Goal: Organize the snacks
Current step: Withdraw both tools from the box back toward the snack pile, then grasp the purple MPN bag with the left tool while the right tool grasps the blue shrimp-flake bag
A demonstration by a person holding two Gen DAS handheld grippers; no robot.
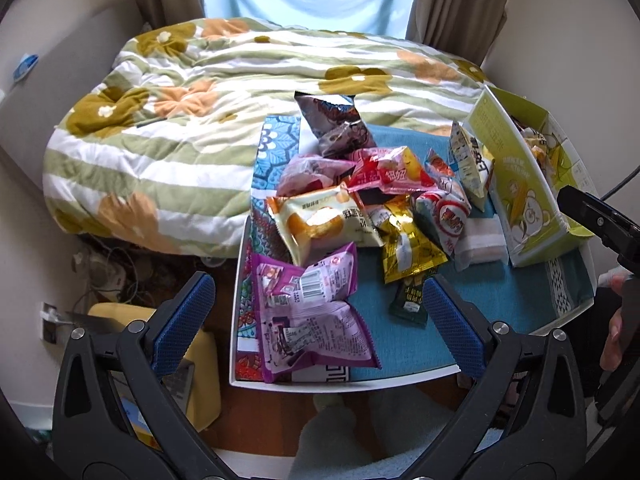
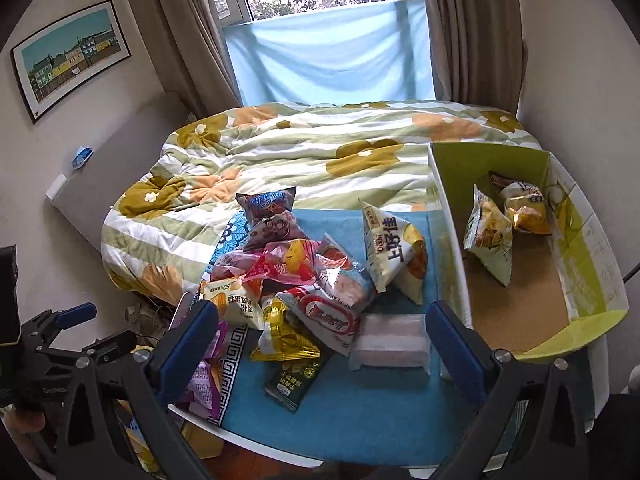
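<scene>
The left tool is held spread and empty above the near edge of the white desk, over a purple foil snack bag. A heap of crinkled snack packets is piled on the blue cloth at the desk's middle. The right tool is likewise spread, gripping nothing. At the right, two yellow chip bags lie inside an open green cardboard box.
</scene>
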